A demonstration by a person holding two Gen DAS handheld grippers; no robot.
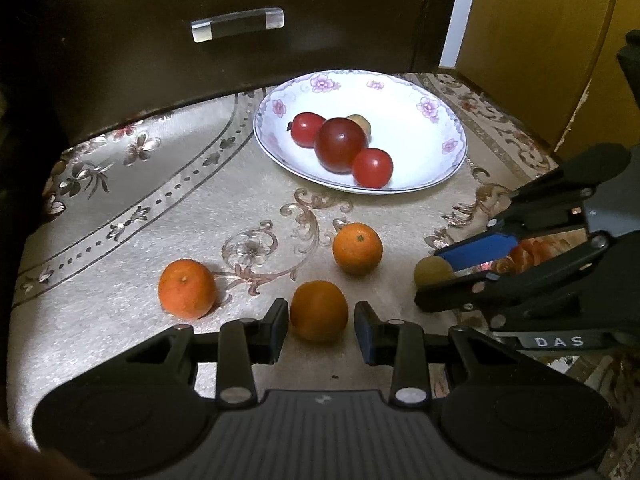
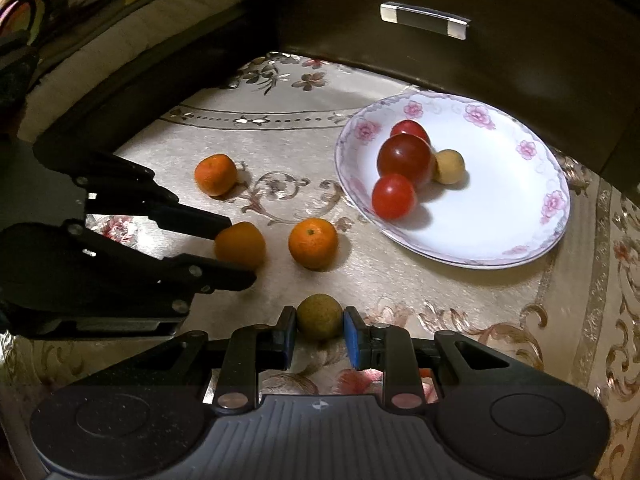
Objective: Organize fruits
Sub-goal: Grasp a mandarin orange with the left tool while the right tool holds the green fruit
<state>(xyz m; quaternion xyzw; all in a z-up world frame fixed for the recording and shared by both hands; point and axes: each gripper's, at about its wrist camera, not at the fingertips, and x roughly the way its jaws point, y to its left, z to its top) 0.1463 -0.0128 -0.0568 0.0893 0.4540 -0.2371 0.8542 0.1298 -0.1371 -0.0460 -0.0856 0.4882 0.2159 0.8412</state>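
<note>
Grippers work a cloth-covered table [image 1: 120, 208] w/ floral scrollwork, fruit spread from near edge toward the dark cabinet [image 1: 240, 60] at the back. Nearest the left-wrist camera, left gripper [image 1: 321, 326] sits w/ its two fingers closed against the sides of an orange [image 1: 319, 310], which rests on the cloth near the front edge; the right-wrist view shows the same fingers on either side of it. At the table's right front, right gripper [image 2: 319, 330] is clamped on a small yellow-brown fruit [image 2: 319, 316], both pads touching its sides; fruit is low over the cloth, can't tell if it touches. Just beyond, two more oranges lie loose & apart from the grippers: left orange [image 1: 186, 288] toward the left side, middle orange [image 1: 357, 248] nearer the table's centre. Farther back, toward the rear right corner, a white plate [image 1: 420, 160] w/ pink flowers on its rim holds four pieces bunched together: a large dark-red tomato [image 1: 340, 144], a smaller red tomato [image 1: 372, 168] touching its front, another red tomato [image 1: 306, 128] behind it, & a tan round fruit [image 2: 449, 166] at the back, mostly hidden in the left-wrist view. Behind the plate, cabinet drawer w/ a clear bar handle [image 1: 238, 24] closes off the rear edge.
</note>
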